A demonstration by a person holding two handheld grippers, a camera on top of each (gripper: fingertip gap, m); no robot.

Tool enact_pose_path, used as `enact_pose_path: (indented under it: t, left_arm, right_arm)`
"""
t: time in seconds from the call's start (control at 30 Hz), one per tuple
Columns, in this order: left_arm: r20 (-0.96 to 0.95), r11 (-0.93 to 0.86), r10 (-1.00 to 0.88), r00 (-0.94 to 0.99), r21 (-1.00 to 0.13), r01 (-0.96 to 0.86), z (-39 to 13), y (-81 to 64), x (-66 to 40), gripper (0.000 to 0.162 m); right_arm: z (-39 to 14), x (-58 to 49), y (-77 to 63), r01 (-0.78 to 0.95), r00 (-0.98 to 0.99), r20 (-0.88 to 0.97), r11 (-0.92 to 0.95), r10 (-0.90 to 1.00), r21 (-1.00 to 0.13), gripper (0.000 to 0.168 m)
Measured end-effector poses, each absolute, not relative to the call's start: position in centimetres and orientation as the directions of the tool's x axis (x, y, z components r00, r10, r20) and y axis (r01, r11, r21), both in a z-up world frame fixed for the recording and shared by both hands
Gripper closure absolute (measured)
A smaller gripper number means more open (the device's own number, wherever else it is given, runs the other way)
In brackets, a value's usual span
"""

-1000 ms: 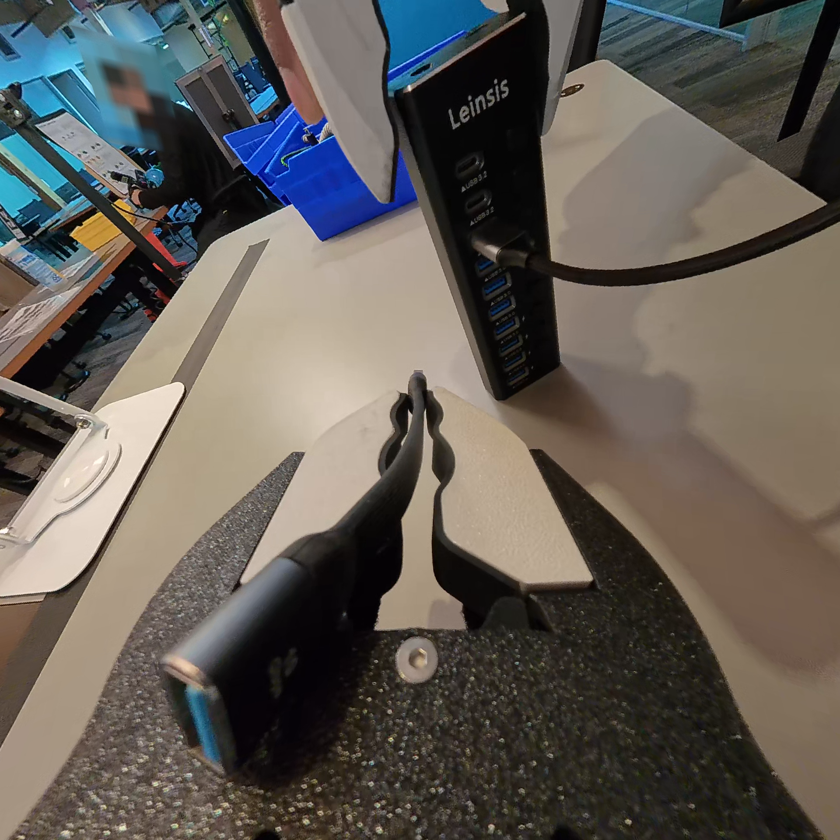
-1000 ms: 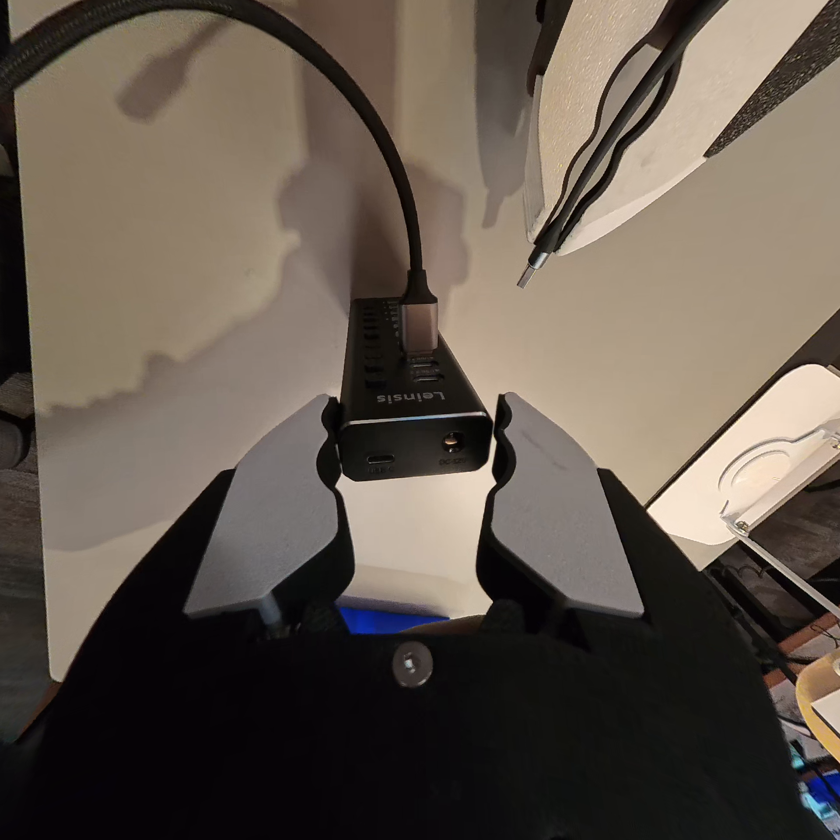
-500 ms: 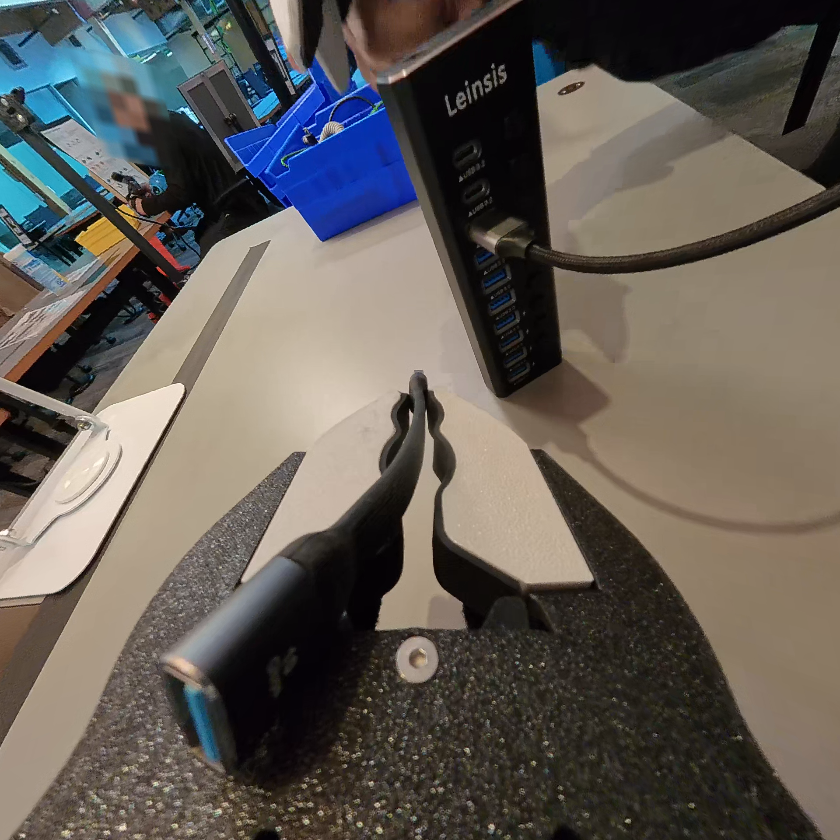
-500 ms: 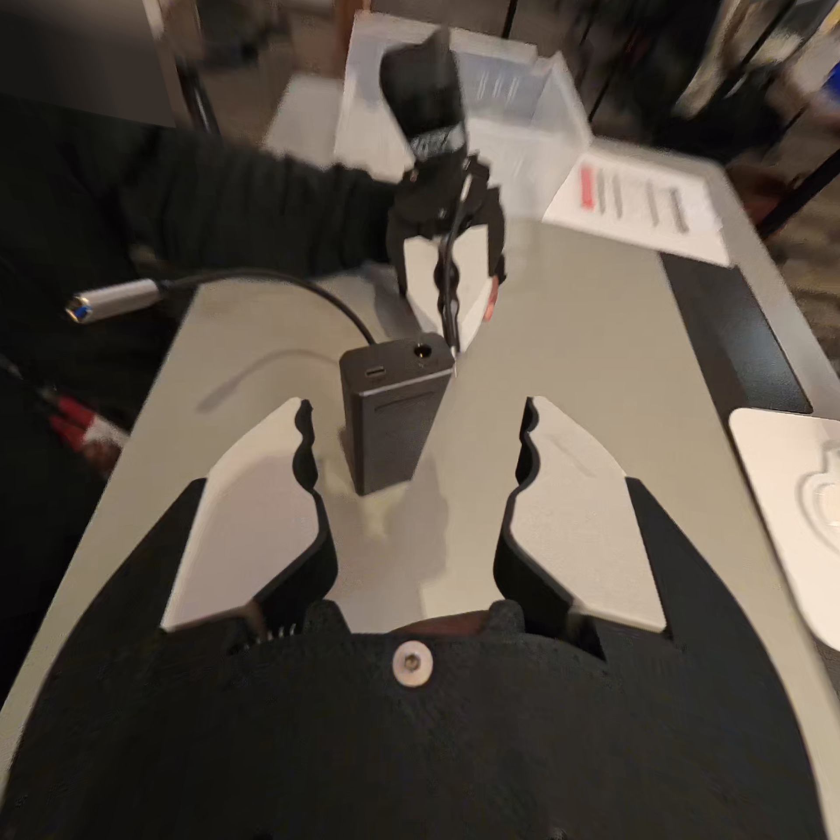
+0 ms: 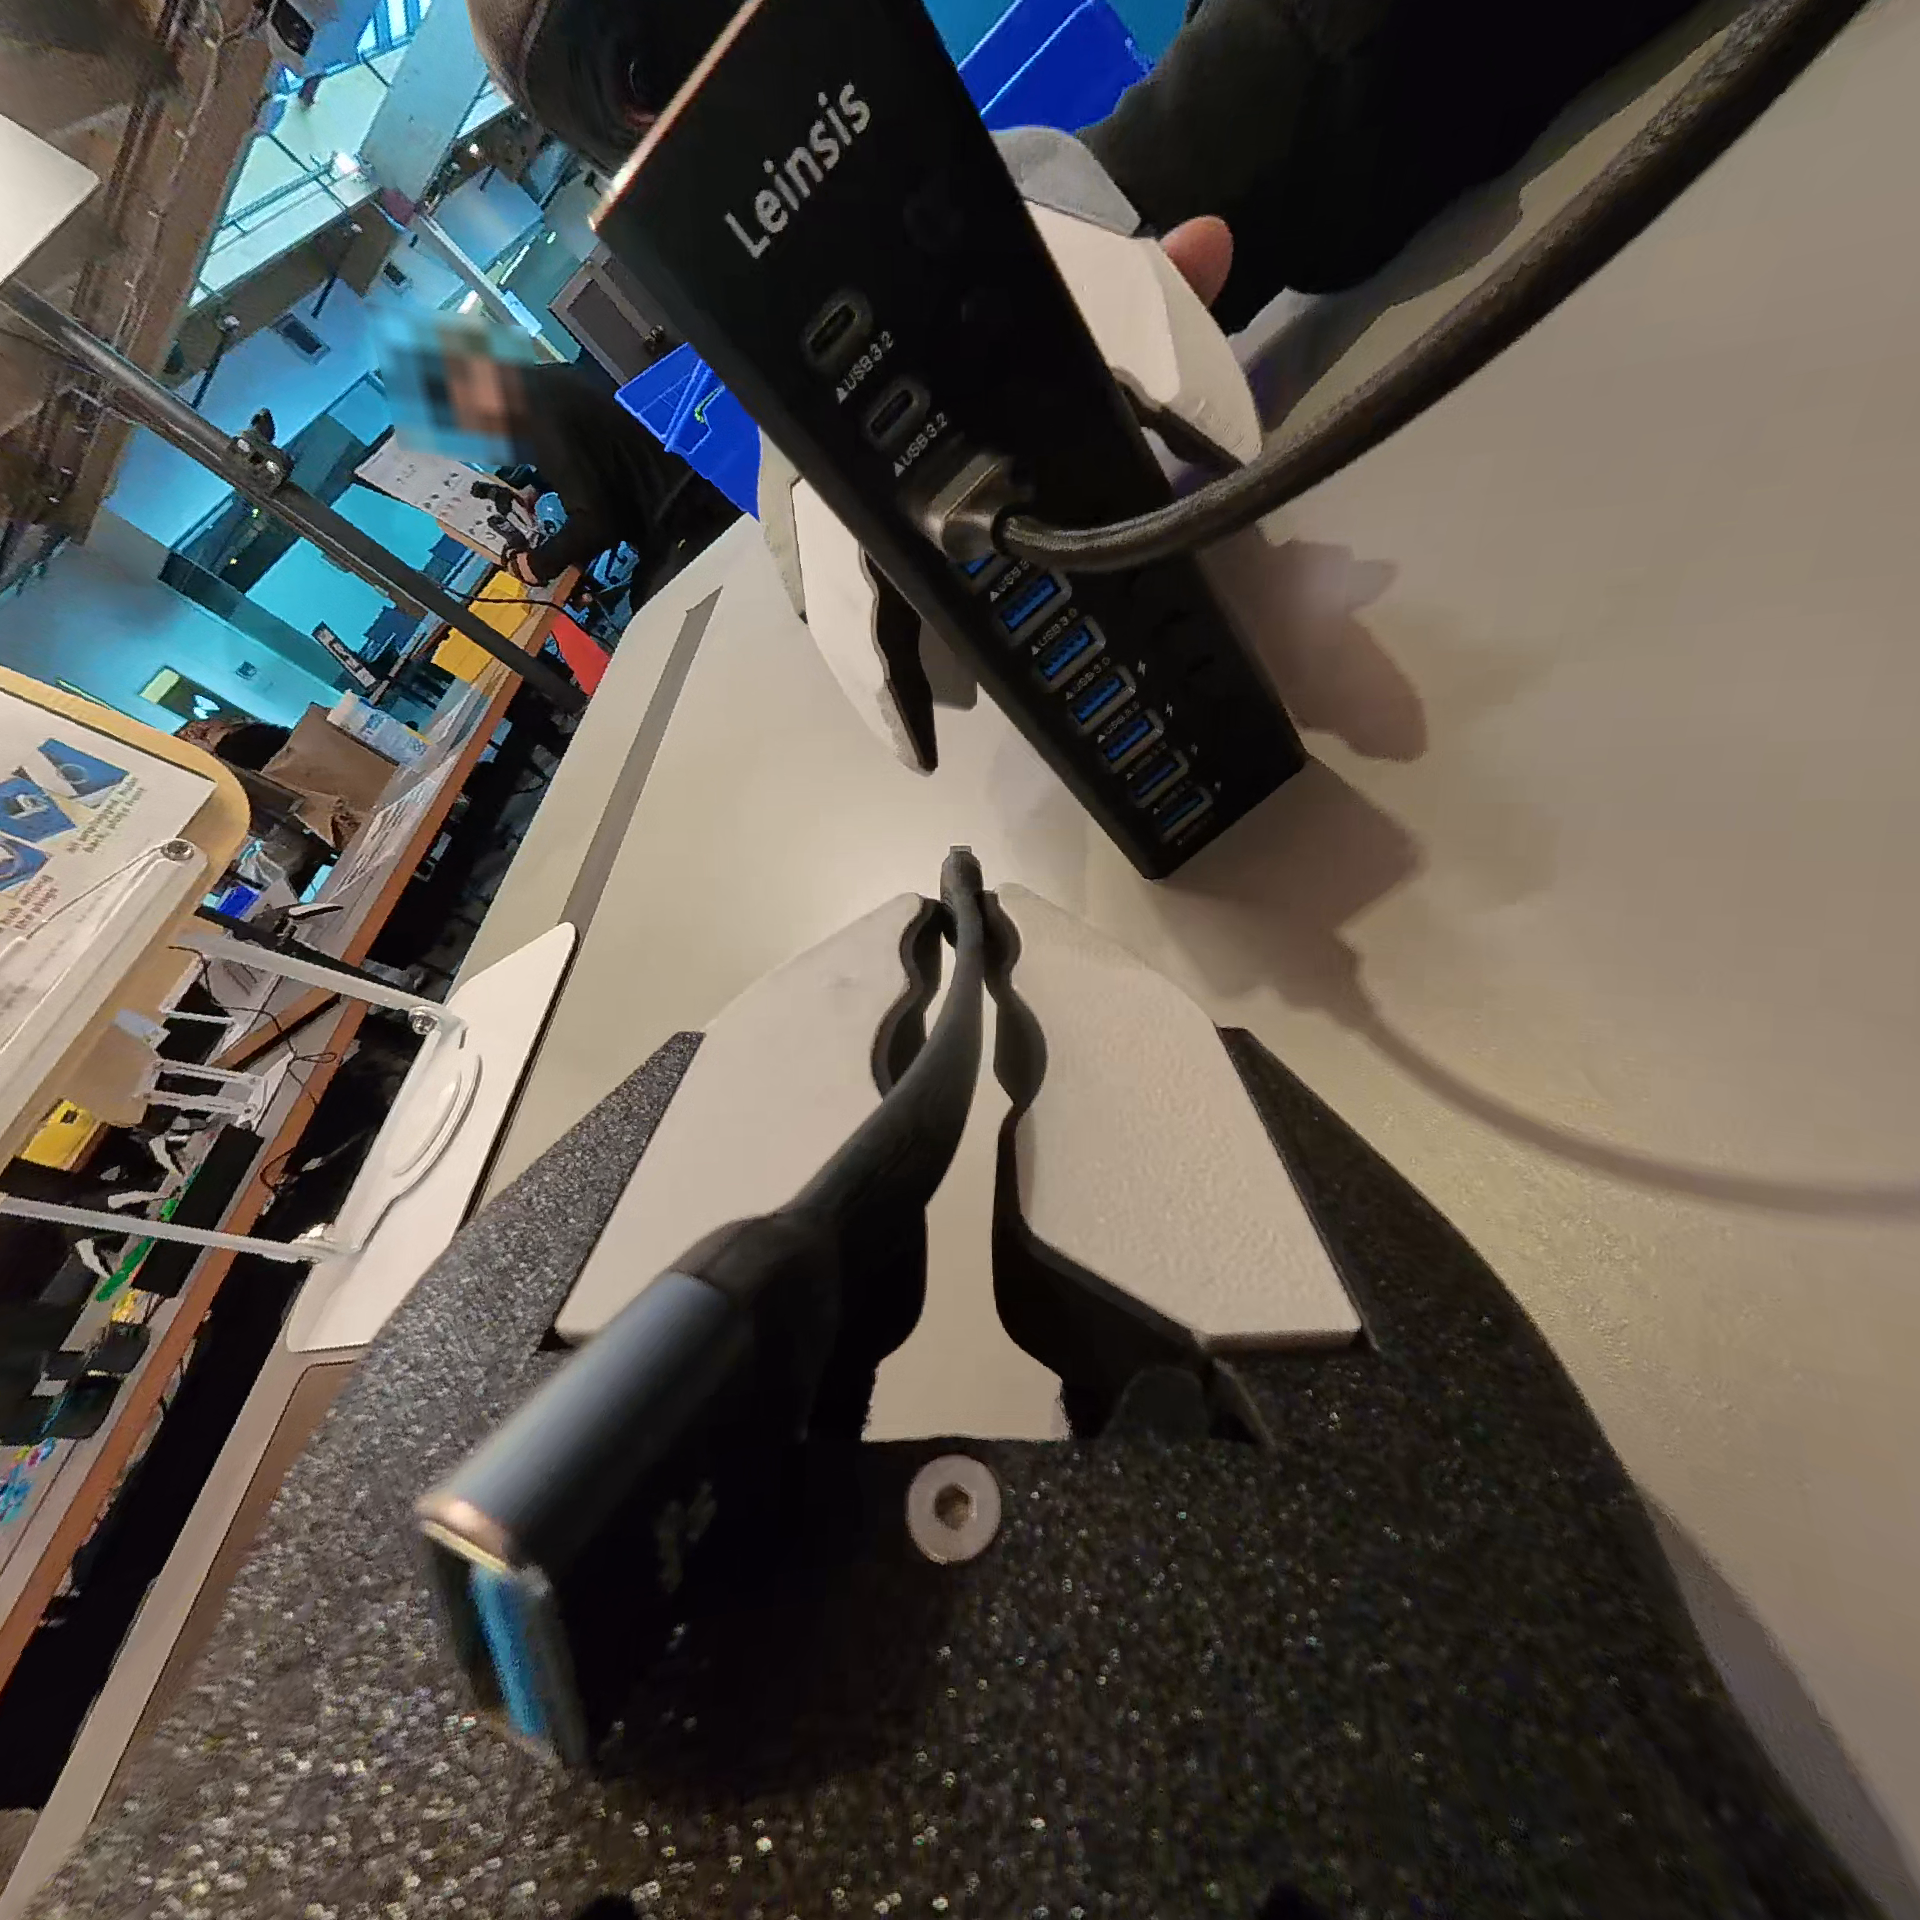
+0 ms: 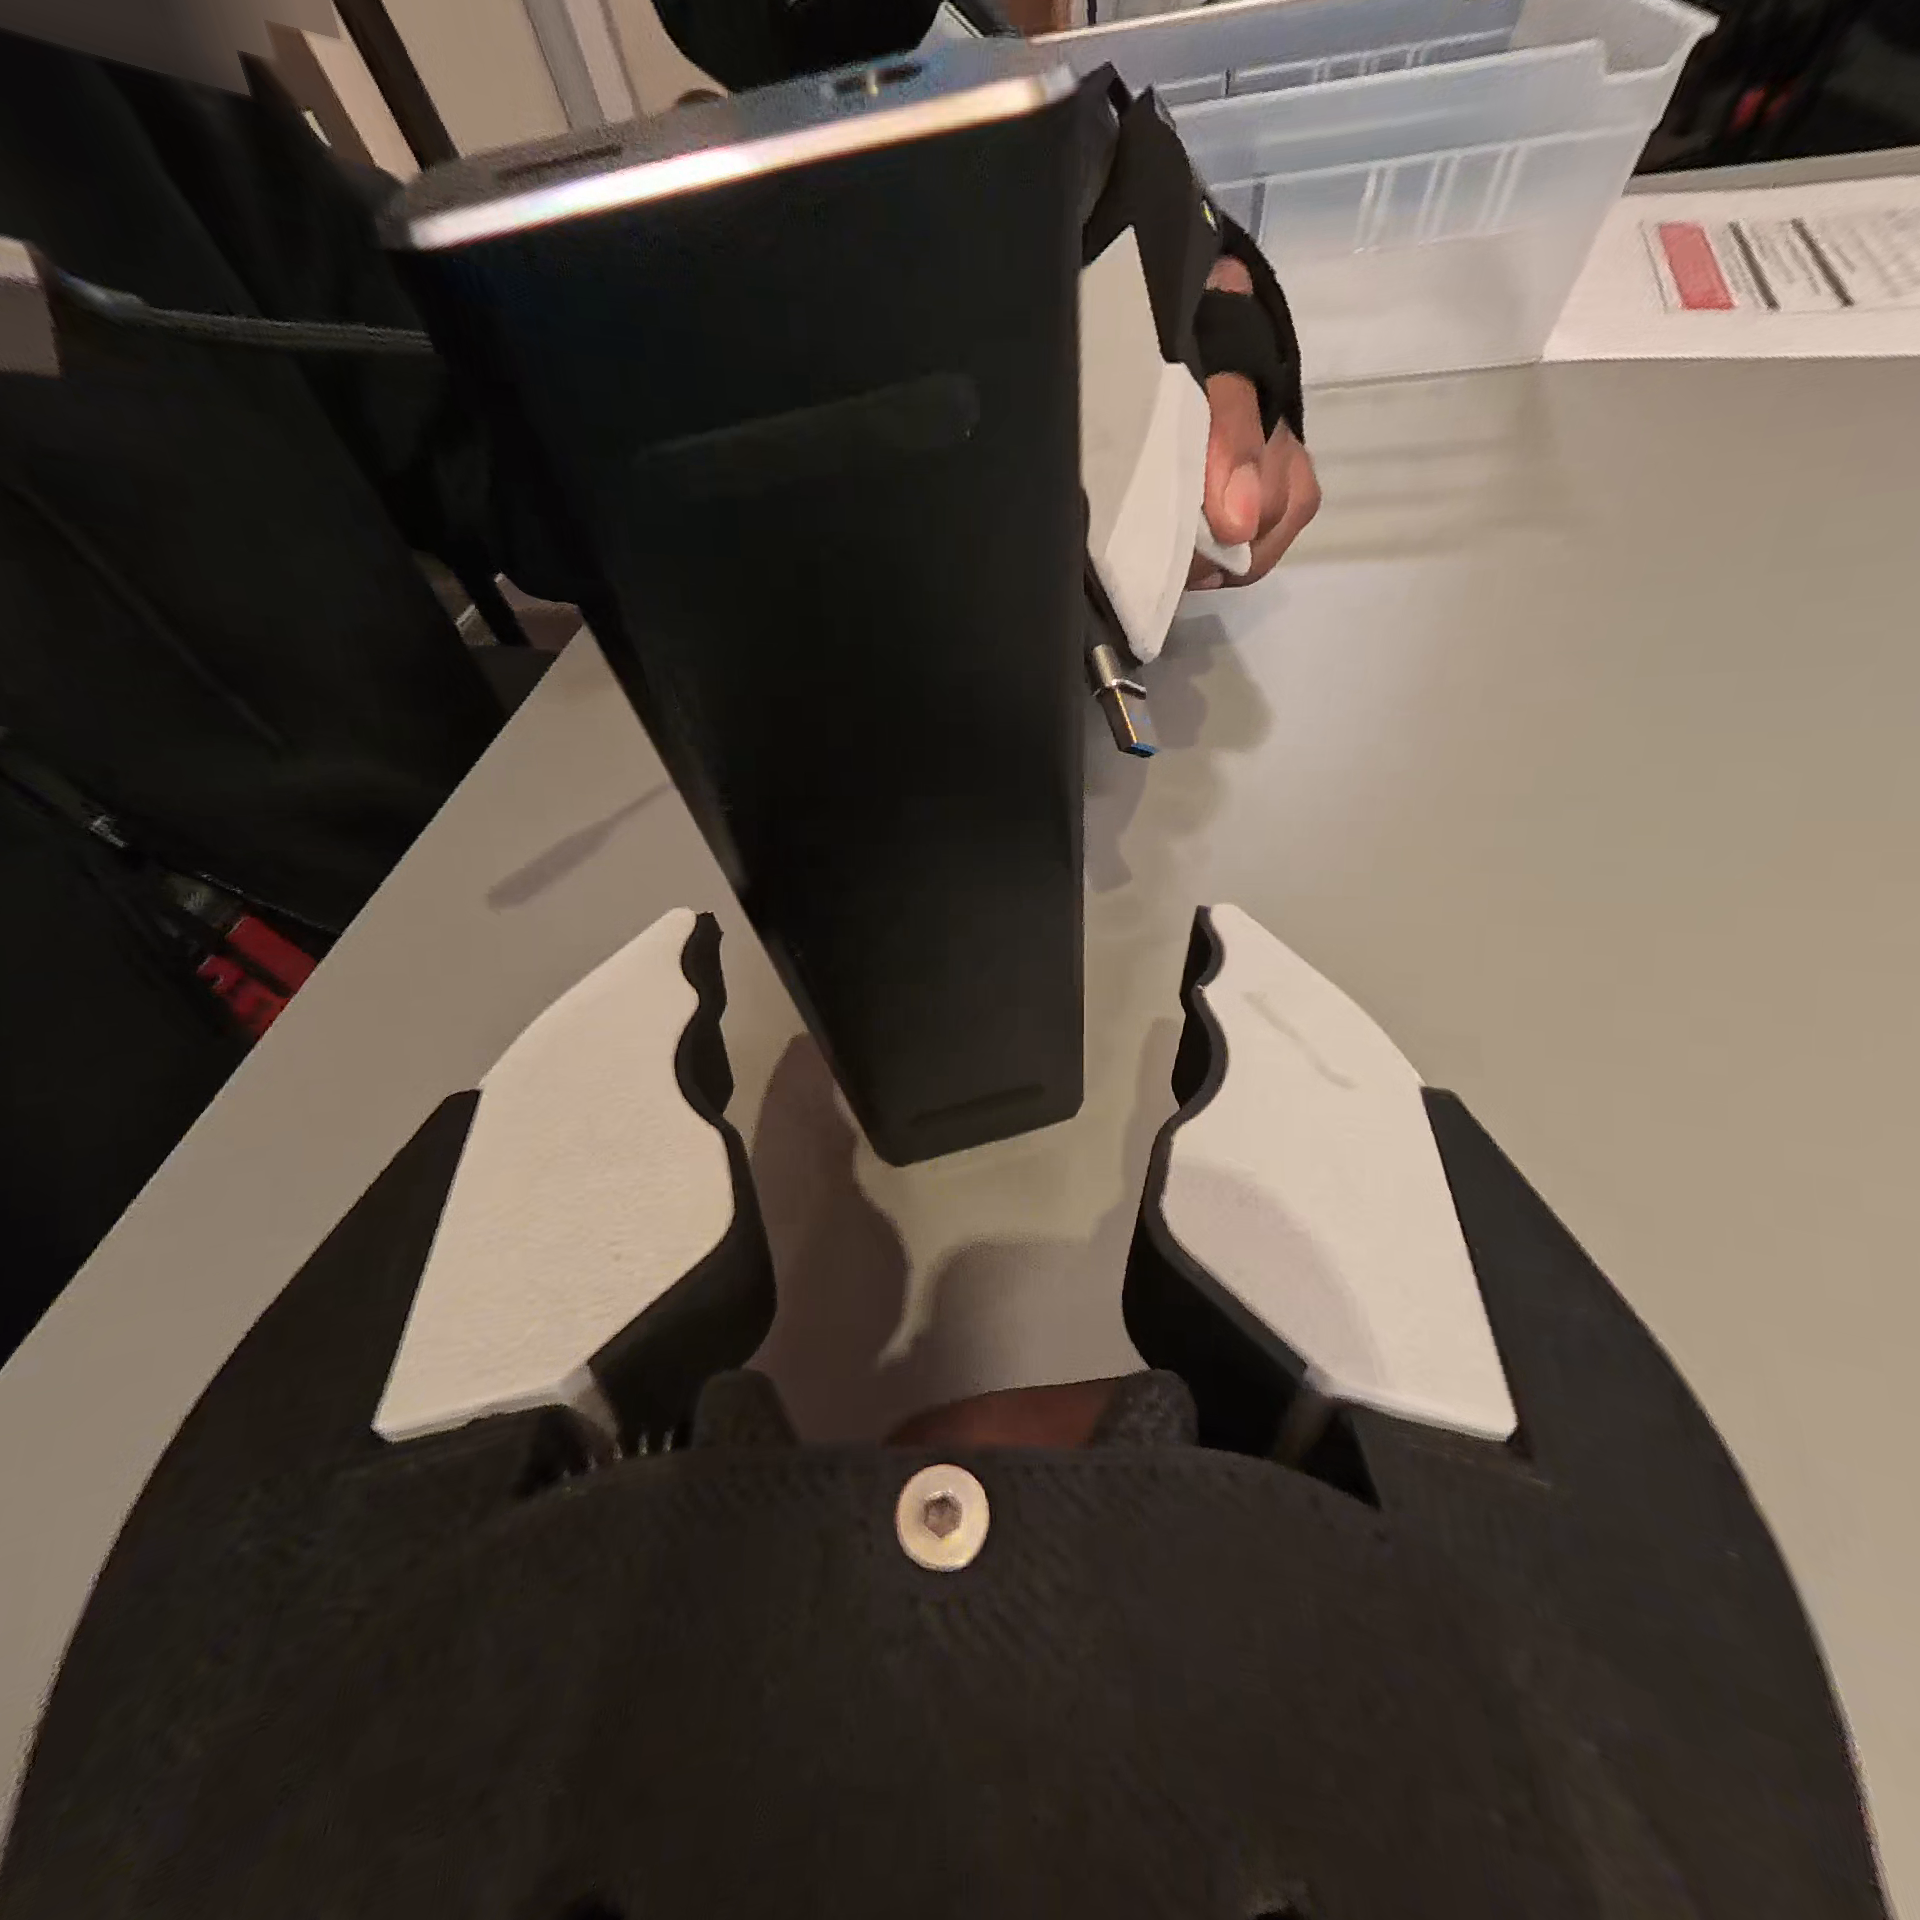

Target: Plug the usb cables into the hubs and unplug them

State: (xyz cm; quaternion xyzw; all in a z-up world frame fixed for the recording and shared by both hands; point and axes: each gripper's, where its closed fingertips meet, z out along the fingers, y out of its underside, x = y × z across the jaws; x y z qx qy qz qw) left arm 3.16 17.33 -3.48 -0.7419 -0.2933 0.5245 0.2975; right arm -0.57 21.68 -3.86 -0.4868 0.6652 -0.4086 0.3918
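1. Left gripper: jaws pinched on a thin black cable just behind its plug; the plug tip pokes out ahead, near the hub's foot. The cable's other end, a fat blue-mouthed connector, lies slack over the gripper body.
2. Right gripper: jaws apart, straddling the hub's lower end; contact cannot be told.
3. Hub: tall black bar standing on end, leaning. Looks rigid and smooth-sided, probably light, so likely to tip or slide under a push; best clamped low across its narrow sides.
4. Braided cable is already seated in a hub port. It seems springy.
5. Table: plain grey, matte. Clear bin and paper sheet at the far edge; busy workshop beyond.
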Motion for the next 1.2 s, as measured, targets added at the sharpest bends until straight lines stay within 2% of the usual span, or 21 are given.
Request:
enact_pose_path:
  t: [0.17,0.23,0.27,0.4,0.63,0.93,1.2]
  left_arm:
    - [-0.59,-0.642,0.751,0.297,-0.756,0.124,-3.8,17.4,3.0,0.155]
    - [-0.585,-0.641,0.751,0.307,-0.758,0.123,-4.0,17.6,2.8,0.155]
    - [-0.585,-0.642,0.749,0.311,-0.758,0.119,-4.0,17.8,2.7,0.155]
    - [-0.592,-0.646,0.744,0.31,-0.757,0.104,-3.8,18.3,2.5,0.155]
    - [-0.642,-0.669,0.725,0.25,-0.742,0.034,-2.5,19.5,1.5,0.155]
    - [-0.852,-0.856,0.516,0.088,-0.517,0.015,-0.4,21.2,0.1,0.155]
    - [-0.904,-0.906,0.418,0.095,-0.422,-0.029,-0.2,22.9,0.0,0.155]
  right_arm:
    - [-3.9,0.2,21.8,-0.346,-0.203,-0.077,0.145,-0.976,-0.927,0.091]
    - [-4.0,0.4,21.8,-0.352,-0.208,-0.056,0.128,-0.977,-0.927,0.106]
    - [-4.0,0.5,21.8,-0.352,-0.211,-0.049,0.122,-0.976,-0.928,0.108]
    - [-3.7,0.2,21.1,-0.322,-0.221,-0.104,0.173,-0.97,-0.931,0.109]
    - [-1.7,-0.8,20.7,-0.163,-0.187,-0.201,0.232,-0.962,-0.959,0.109]
    - [-1.1,-0.4,21.3,-0.121,-0.132,-0.231,0.247,-0.964,-0.961,0.109]
    - [-0.7,-0.4,22.7,-0.105,-0.022,-0.271,0.272,-0.962,-0.957,0.109]
